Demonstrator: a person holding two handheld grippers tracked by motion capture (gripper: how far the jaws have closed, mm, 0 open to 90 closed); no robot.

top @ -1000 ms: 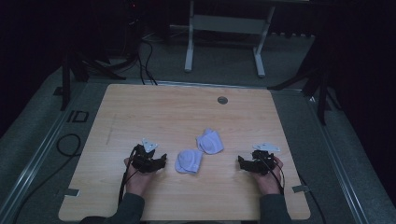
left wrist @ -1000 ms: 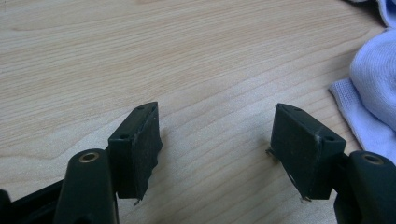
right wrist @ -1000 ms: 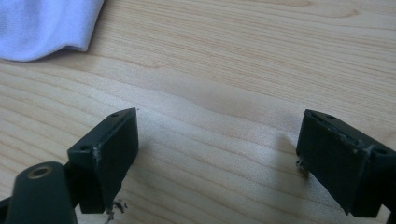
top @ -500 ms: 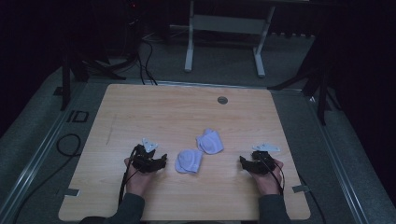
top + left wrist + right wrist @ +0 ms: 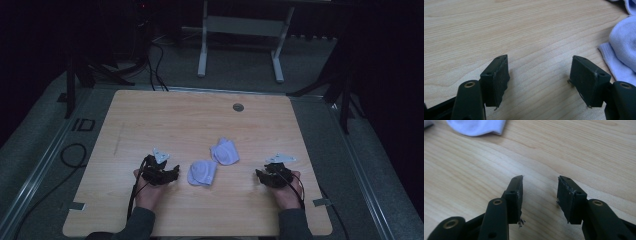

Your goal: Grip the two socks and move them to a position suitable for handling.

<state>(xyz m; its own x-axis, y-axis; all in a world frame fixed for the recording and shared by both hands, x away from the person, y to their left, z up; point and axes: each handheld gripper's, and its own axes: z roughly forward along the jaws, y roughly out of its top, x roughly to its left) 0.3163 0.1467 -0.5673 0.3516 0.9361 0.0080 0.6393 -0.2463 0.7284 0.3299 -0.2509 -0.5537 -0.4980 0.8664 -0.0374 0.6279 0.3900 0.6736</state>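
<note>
both grippers rest low near the table's [image 5: 150, 115] front edge, left gripper [image 5: 173, 173] and right gripper [image 5: 259, 174] each with jaws spread and empty, two pale socks [image 5: 202, 173] [image 5: 225, 152] lying between them.

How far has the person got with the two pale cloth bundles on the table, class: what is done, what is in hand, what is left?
Done: nothing visibly. Both pale bundles, the near one and the far one, lie untouched on the table.
In hand: nothing. The left gripper and right gripper are open over bare wood, holding nothing; the near bundle lies just beside the left gripper.
Left: any gripping or moving of the bundles.
</note>
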